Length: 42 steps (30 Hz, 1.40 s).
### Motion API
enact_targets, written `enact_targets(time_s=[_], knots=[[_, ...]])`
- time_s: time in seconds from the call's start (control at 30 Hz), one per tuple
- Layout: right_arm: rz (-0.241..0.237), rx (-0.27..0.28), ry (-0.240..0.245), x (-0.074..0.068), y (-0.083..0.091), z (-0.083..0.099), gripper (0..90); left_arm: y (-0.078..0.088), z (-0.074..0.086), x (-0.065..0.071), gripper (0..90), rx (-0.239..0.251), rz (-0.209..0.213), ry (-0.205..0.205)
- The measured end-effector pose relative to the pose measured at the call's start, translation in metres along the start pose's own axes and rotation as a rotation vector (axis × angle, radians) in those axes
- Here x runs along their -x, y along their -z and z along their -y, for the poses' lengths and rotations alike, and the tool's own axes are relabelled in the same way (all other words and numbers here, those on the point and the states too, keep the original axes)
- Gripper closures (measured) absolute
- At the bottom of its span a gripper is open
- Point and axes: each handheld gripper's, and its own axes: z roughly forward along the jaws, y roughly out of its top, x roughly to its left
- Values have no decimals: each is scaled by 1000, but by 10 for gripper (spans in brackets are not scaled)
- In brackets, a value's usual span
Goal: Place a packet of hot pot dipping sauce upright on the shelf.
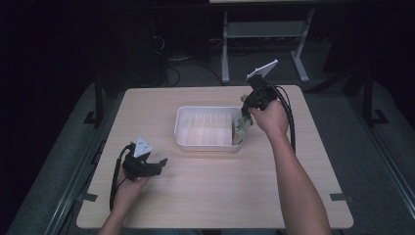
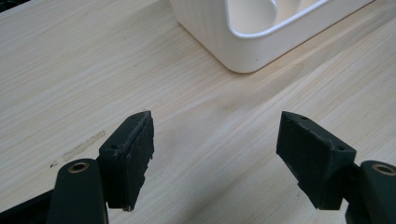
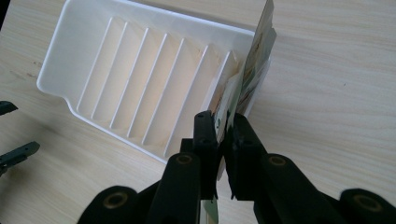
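Your right gripper (image 3: pixel 223 140) sits over the right end of the white slotted rack (image 1: pixel 182 125), which lies near the middle of the wooden table (image 1: pixel 215 196). Its jaws point down into the last slot on the right, and a flat printed packet (image 3: pixel 252 70) stands between them. In the right gripper view the jaws are close together with the packet's edge running through the narrow gap; you cannot tell from this view whether the pads still press on it. The packet stands on edge, tilted slightly, against the rack's right end wall, with its lower part inside the tray. In the high view the packet (image 1: pixel 240 128) shows at the right end of the rack, just under your right hand (image 1: pixel 269 117).

Your left gripper (image 1: pixel 147 165) rests low over the near left part of the table, well apart from the rack. Its jaws stand wide apart with nothing between them, and the left gripper view shows bare wood beneath, with the rack's rounded corner (image 2: pixel 243 51) beyond.
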Motion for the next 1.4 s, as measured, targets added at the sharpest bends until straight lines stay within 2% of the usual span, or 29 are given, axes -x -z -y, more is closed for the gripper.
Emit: enact_targets(time_s=[0.57, 1.4], knots=[[-30, 32, -3, 14, 15, 11, 739, 0, 0, 0, 269, -4, -1, -3], [-67, 81, 22, 21, 36, 26, 688, 0, 0, 1, 269, -3, -3, -7]])
